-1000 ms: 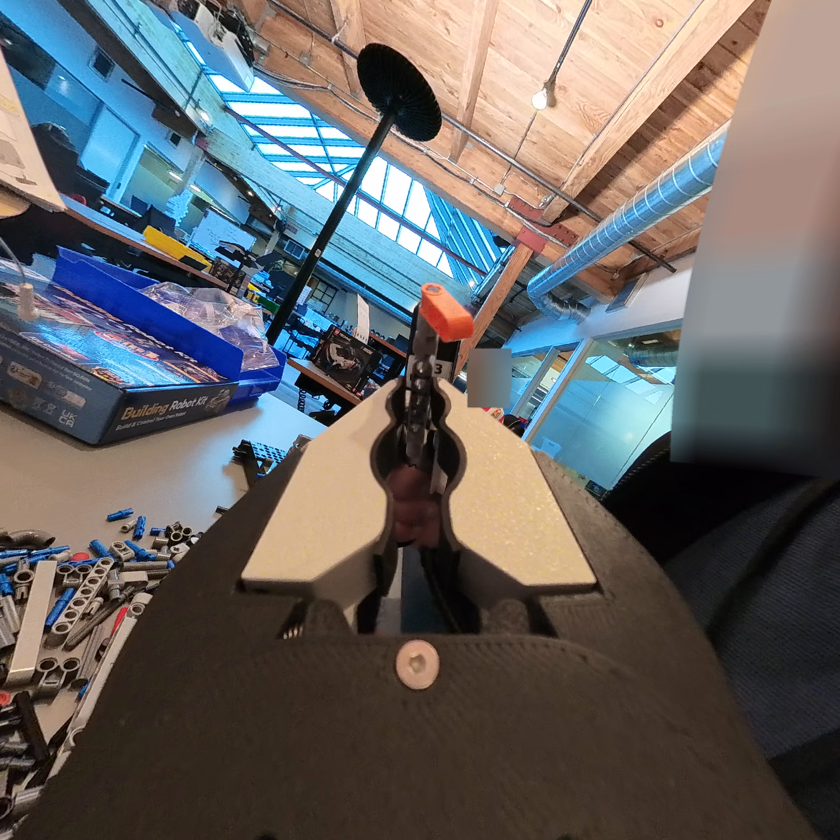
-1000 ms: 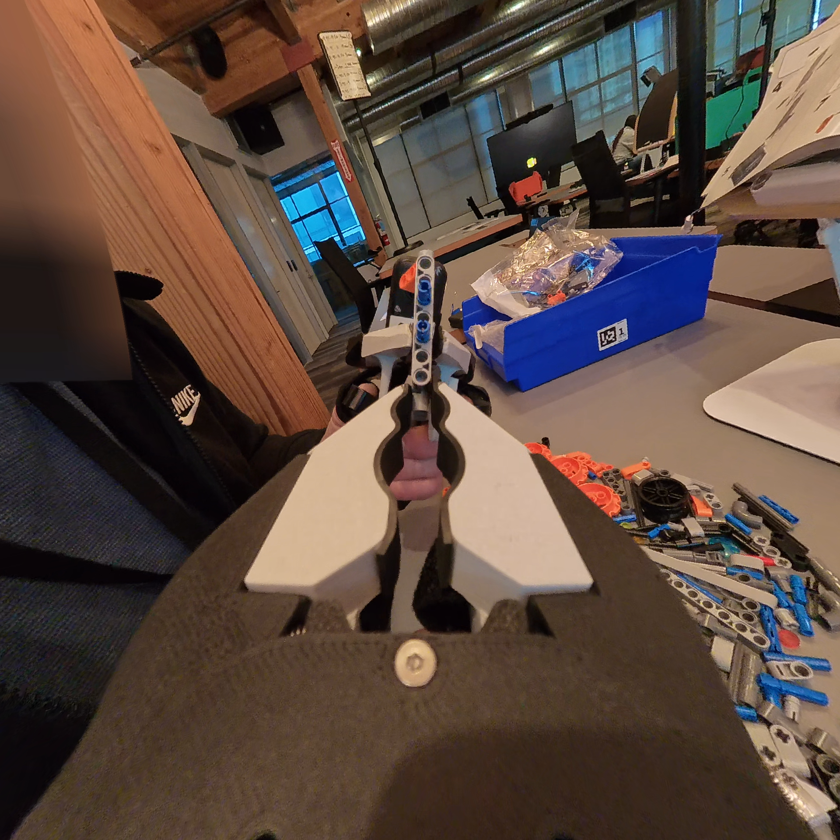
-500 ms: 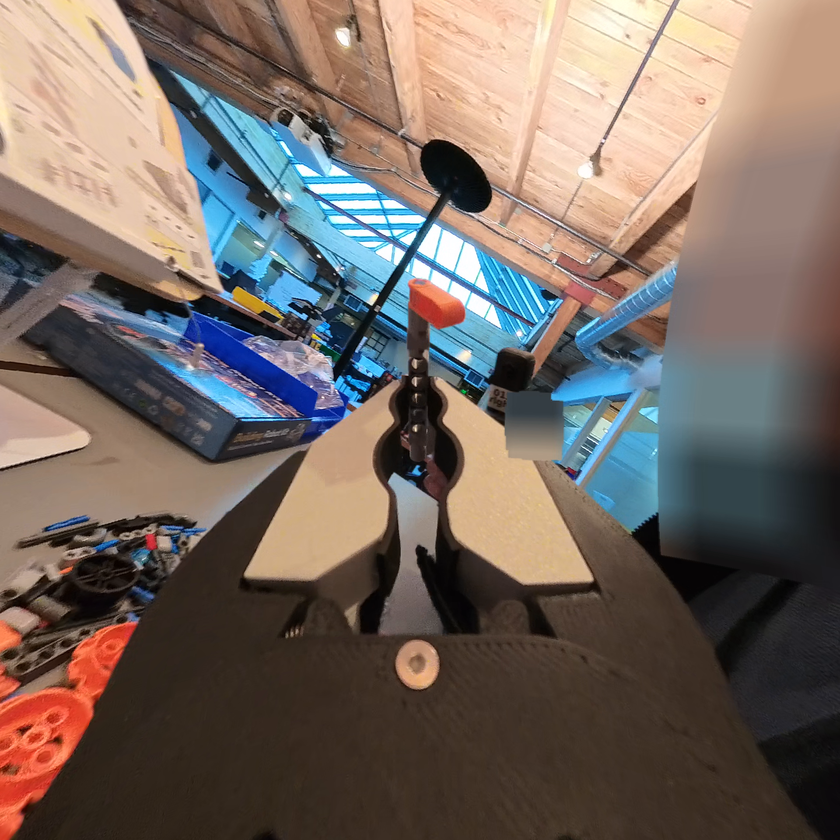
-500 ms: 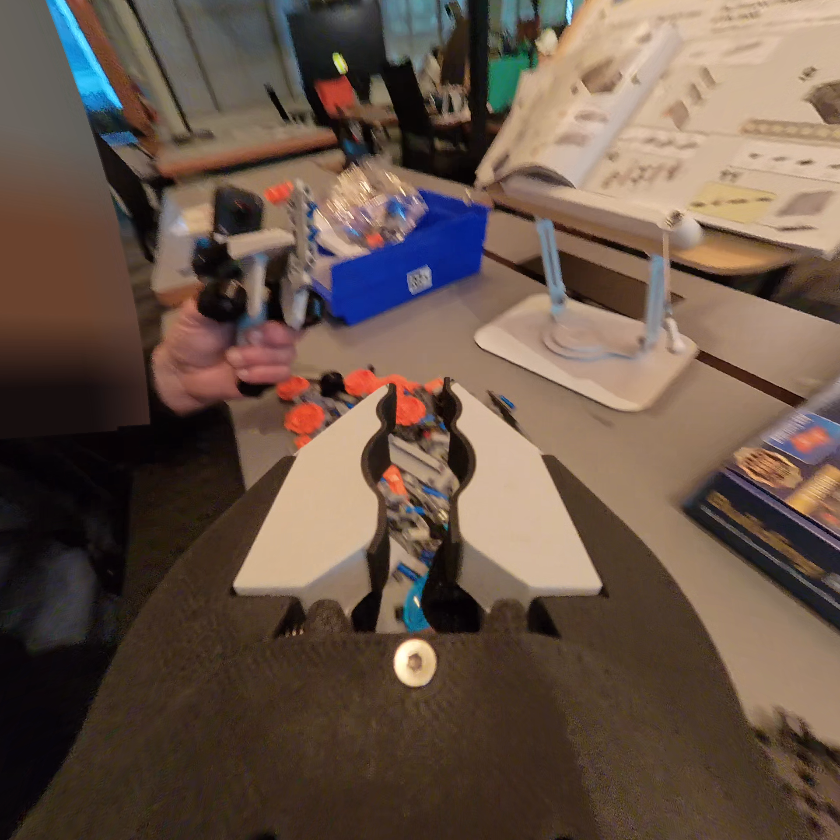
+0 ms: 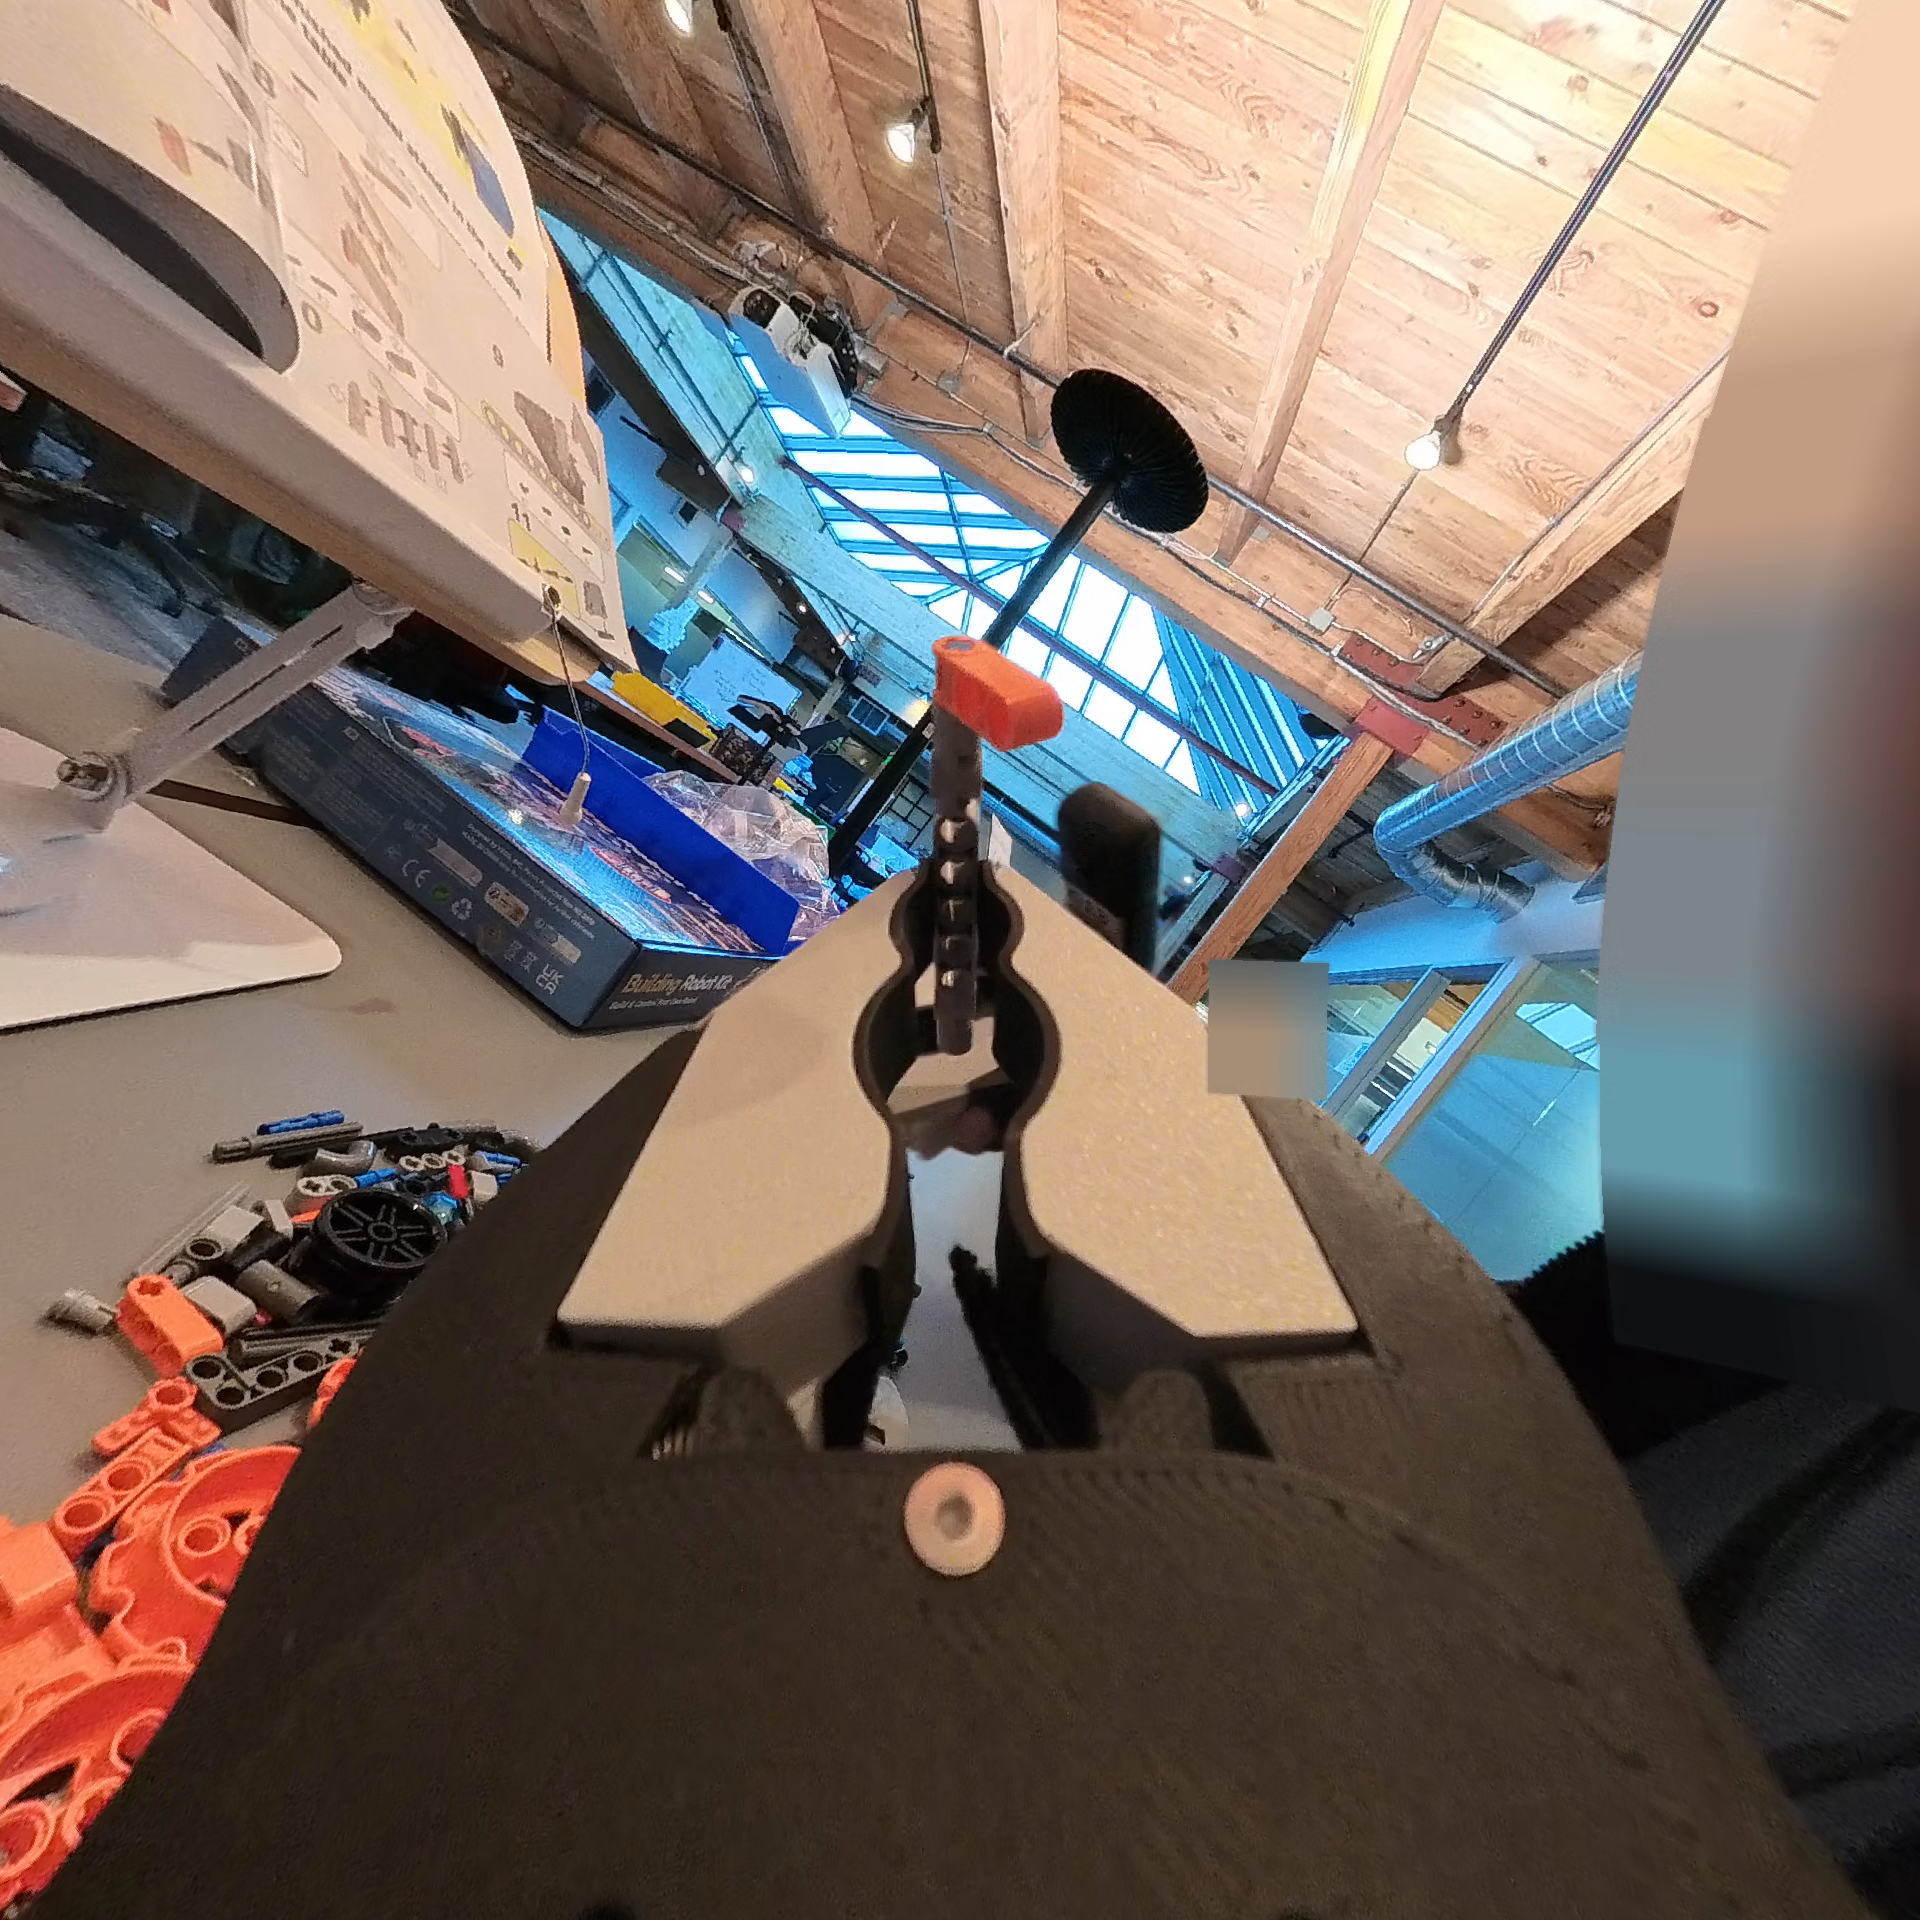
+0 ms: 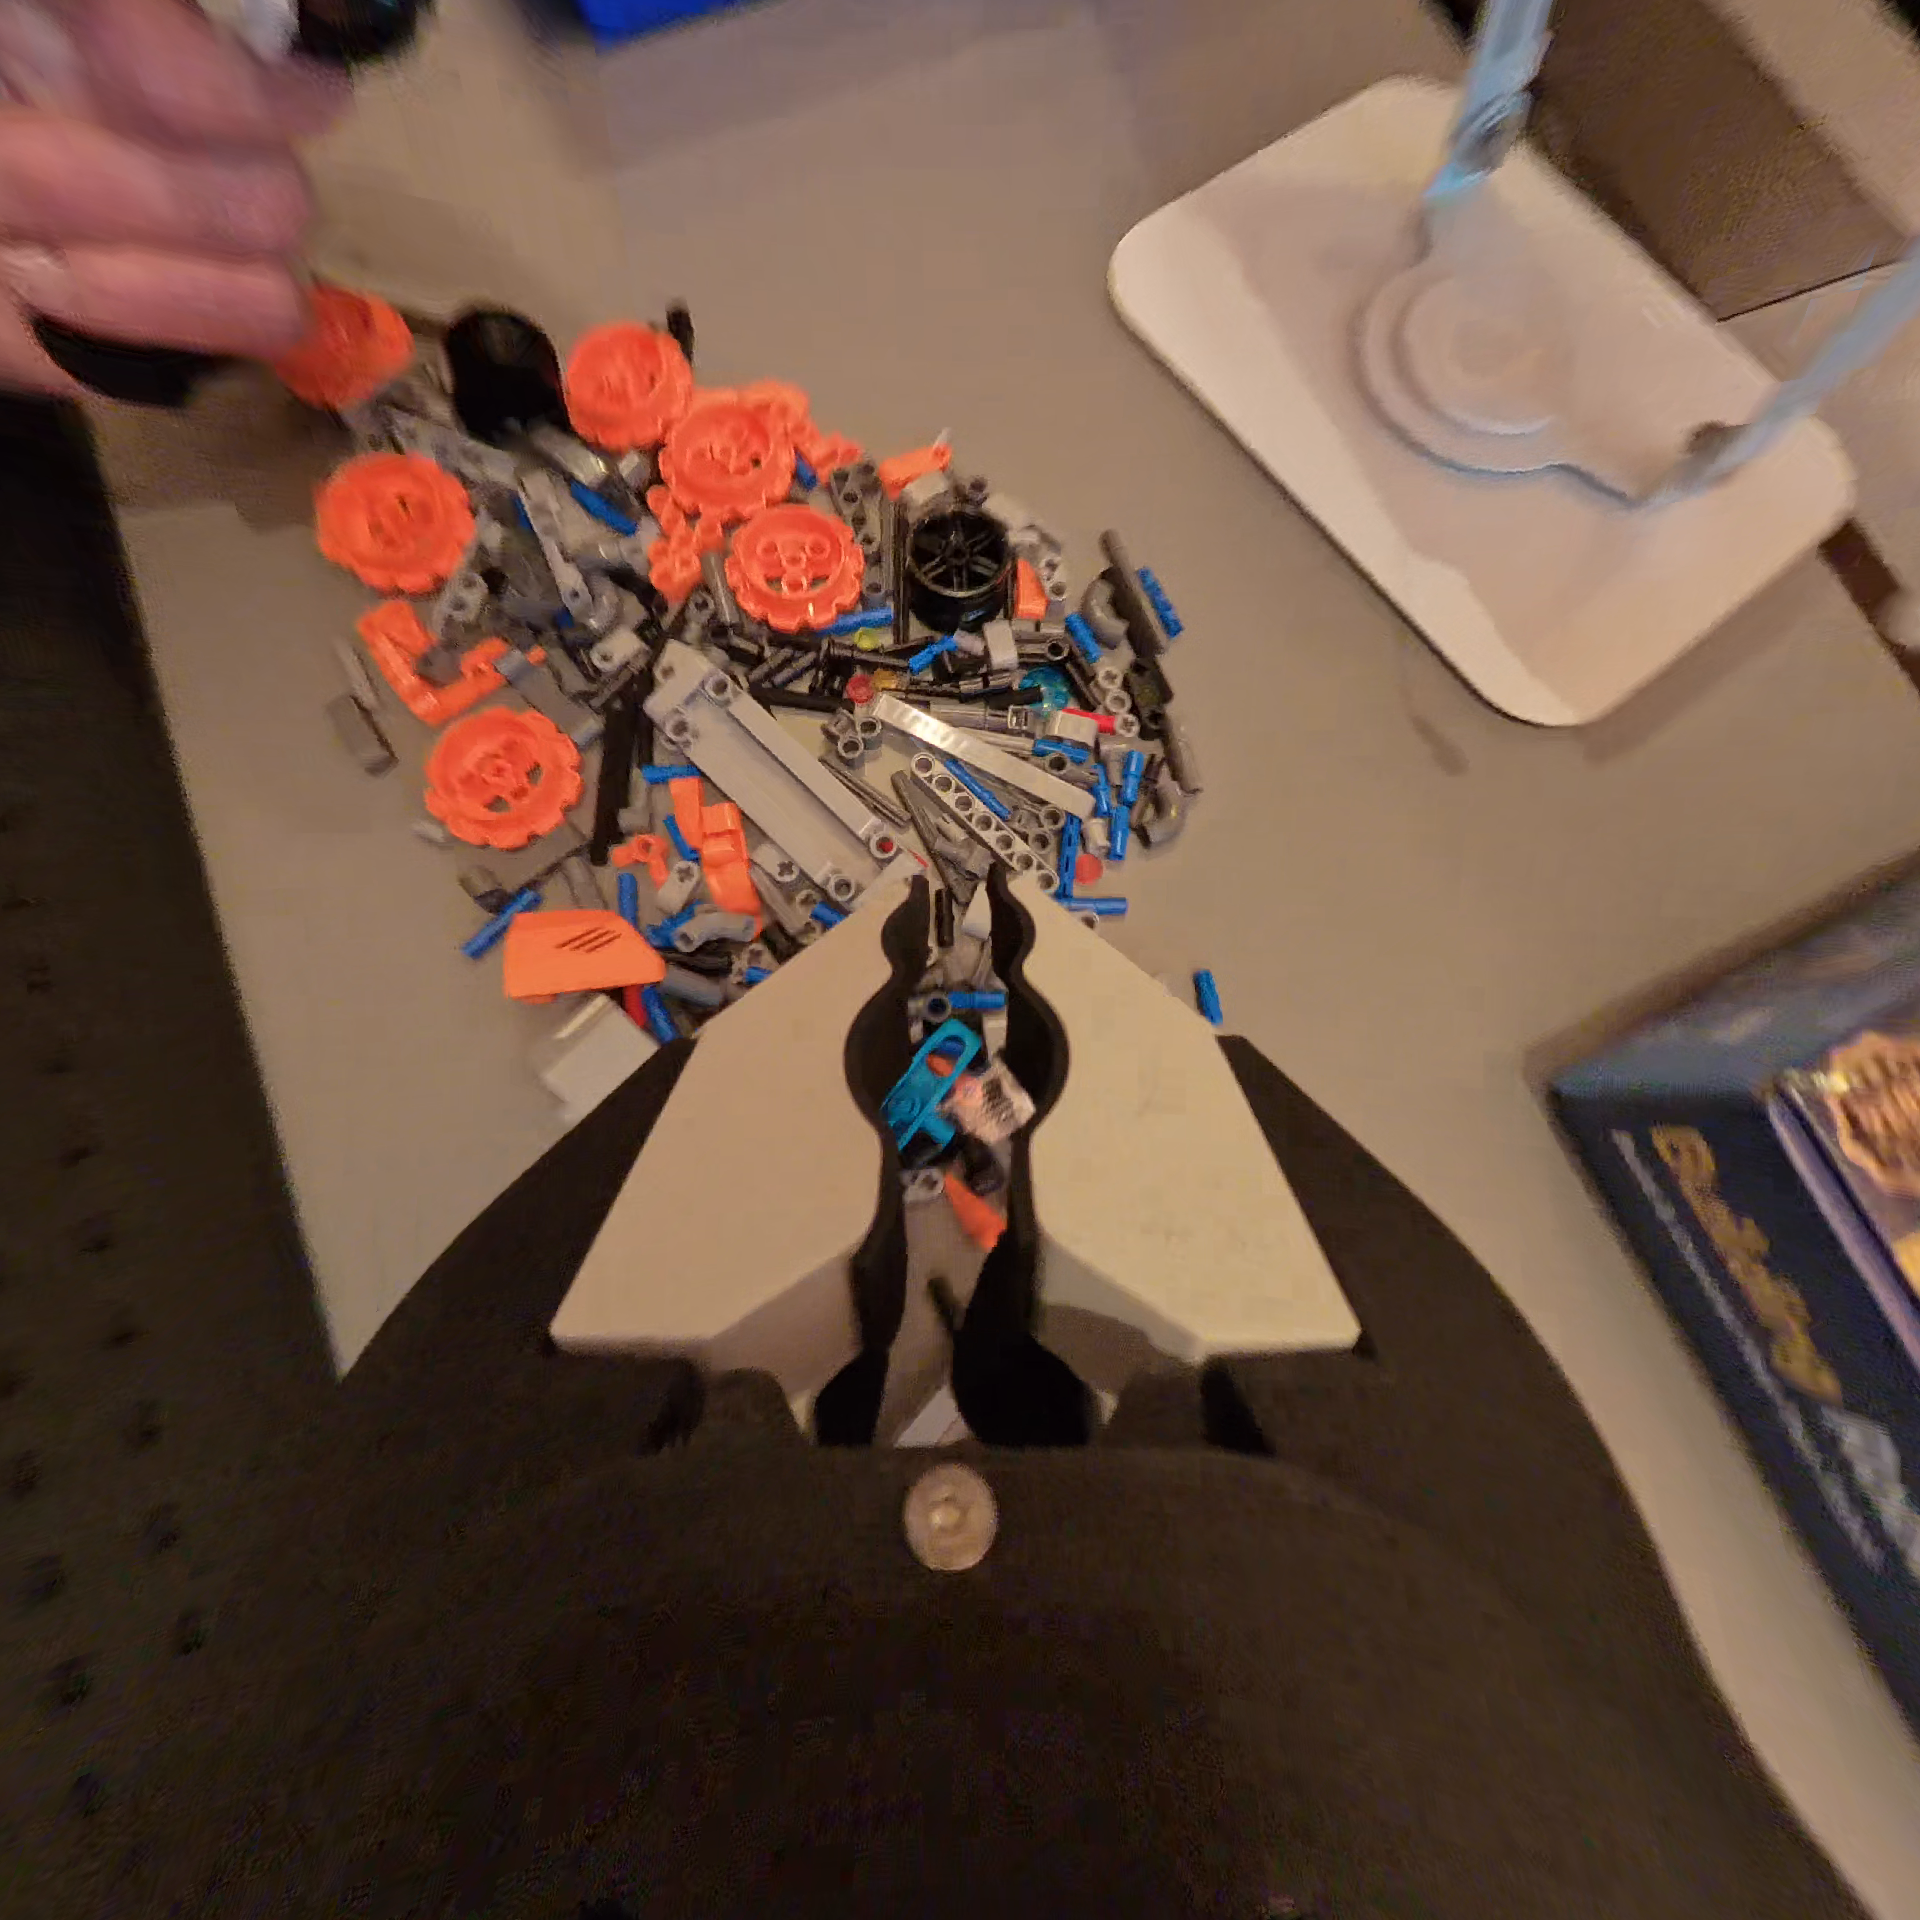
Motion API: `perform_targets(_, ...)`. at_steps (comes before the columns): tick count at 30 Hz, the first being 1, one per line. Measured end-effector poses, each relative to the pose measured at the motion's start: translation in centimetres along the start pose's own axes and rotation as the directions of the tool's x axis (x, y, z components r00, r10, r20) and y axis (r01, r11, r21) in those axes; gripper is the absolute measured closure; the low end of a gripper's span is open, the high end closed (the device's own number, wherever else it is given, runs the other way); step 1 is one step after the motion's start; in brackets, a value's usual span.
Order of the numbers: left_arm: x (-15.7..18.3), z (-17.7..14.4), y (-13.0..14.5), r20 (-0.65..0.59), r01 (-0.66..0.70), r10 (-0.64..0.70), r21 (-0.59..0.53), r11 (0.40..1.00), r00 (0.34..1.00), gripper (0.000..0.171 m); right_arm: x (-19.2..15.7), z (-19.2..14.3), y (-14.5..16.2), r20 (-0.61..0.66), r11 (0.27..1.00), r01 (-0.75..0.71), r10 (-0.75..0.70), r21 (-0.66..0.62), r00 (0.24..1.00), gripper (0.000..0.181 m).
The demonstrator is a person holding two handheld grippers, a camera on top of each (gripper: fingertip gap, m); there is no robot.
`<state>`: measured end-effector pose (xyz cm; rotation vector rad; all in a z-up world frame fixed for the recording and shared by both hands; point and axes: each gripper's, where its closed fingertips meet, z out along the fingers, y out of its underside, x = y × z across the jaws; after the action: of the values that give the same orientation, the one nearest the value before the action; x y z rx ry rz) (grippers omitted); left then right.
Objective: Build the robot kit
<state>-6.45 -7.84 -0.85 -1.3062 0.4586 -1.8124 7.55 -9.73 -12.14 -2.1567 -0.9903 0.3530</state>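
Note:
My left gripper (image 5: 956,894) is shut on a thin grey holed beam (image 5: 954,852) that stands upright out of the jaws, with an orange connector (image 5: 995,694) on its top end. It is held up in the air, tilted toward the ceiling. My right gripper (image 6: 956,894) is open by a narrow gap and holds nothing. It points down at the near edge of a pile of loose building parts (image 6: 790,707) on the grey table (image 6: 1351,935): orange gears (image 6: 795,566), grey beams, blue pins, a black wheel (image 6: 956,561). The picture is blurred.
A hand (image 6: 135,208) is at the pile's far left. A white stand base (image 6: 1455,416) sits at the far right and carries an open instruction booklet (image 5: 343,260). A dark blue kit box (image 6: 1766,1247) lies at the right. A blue bin (image 5: 644,821) holds bags. The gap from one gripper's tips to the other's is roughly 20 cm. To reach the black wheel (image 6: 956,561) in a straight line is about 12 cm for my right fingers, about 20 cm for my left. The left camera catches it too, in the left wrist view (image 5: 404,1230).
My right gripper let go of the beam assembly, swung away and tipped down over the parts pile. My left gripper kept the beam and turned left toward the booklet stand.

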Motion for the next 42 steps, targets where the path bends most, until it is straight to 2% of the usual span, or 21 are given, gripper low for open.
perform_targets(4,-0.2,-0.2,0.0,-0.005,0.017,-0.017,0.006,1.0,1.0,0.167,0.3,4.7,0.7,0.057,0.972,0.164,-0.156,-0.169,0.986,0.171)
perform_targets(8,-0.3,-0.2,0.1,-0.009,0.032,-0.032,0.002,0.999,0.999,0.167,0.1,6.9,1.1,0.146,0.956,0.195,-0.165,-0.22,0.975,0.172)
perform_targets(18,-0.6,0.1,0.5,-0.01,0.048,-0.048,-0.014,0.999,0.999,0.167,0.0,7.5,2.4,0.246,0.944,0.16,-0.089,-0.288,0.965,0.172)
perform_targets(21,-0.7,0.1,0.6,-0.009,0.052,-0.052,-0.019,0.998,0.999,0.167,-0.4,7.6,3.0,0.26,0.932,0.198,-0.119,-0.303,0.958,0.168)
perform_targets(28,-0.8,0.2,0.9,-0.006,0.054,-0.054,-0.028,0.998,0.999,0.167,-0.5,7.6,2.5,0.242,0.944,0.205,-0.141,-0.26,0.96,0.17)
perform_targets(36,-0.9,0.4,1.2,-0.008,0.058,-0.058,-0.037,0.998,0.998,0.167,-1.0,6.9,1.8,0.28,0.967,0.15,-0.088,-0.208,0.956,0.17)
perform_targets(42,-1.1,0.4,1.3,-0.002,0.059,-0.06,-0.039,0.997,0.998,0.167,-1.3,5.2,-0.6,0.306,0.994,0.078,-0.051,-0.078,0.951,0.17)
